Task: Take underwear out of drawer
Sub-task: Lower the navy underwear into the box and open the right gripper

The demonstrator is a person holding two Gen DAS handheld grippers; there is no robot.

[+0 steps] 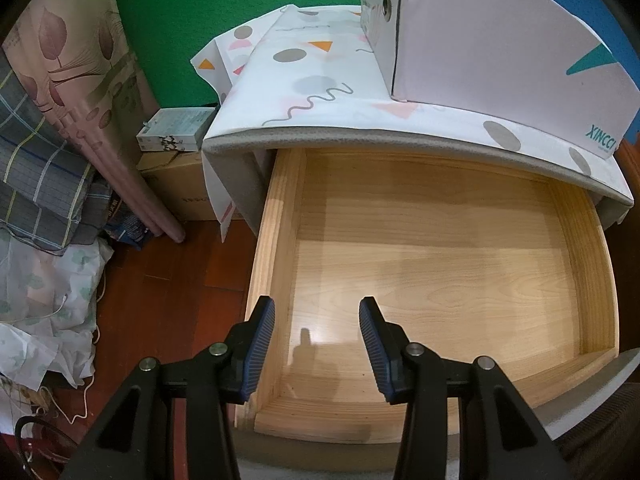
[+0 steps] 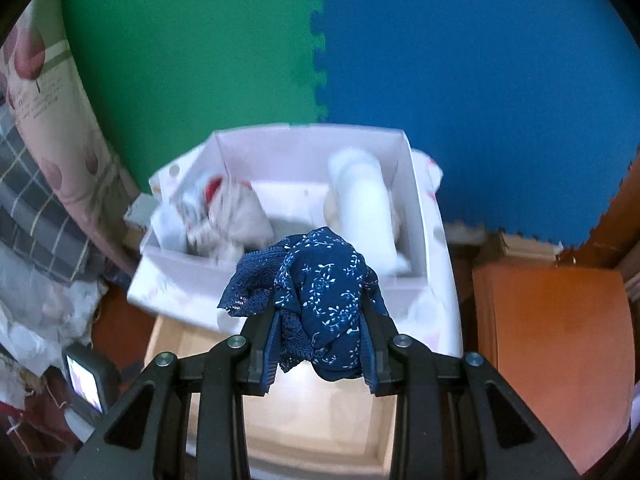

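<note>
Navy blue underwear with small white flowers and a lace edge is bunched between the pads of my right gripper, which is shut on it and holds it high over the drawer. In the left wrist view the pale wooden drawer stands pulled out, and its bottom shows bare wood. My left gripper hovers over the drawer's near left corner, jaws apart with nothing between them.
A white box with white and patterned cloth items sits on the cabinet top, which has a patterned cover. Green and blue foam mats line the wall. Bedding and bags pile up at left; an orange cushion lies at right.
</note>
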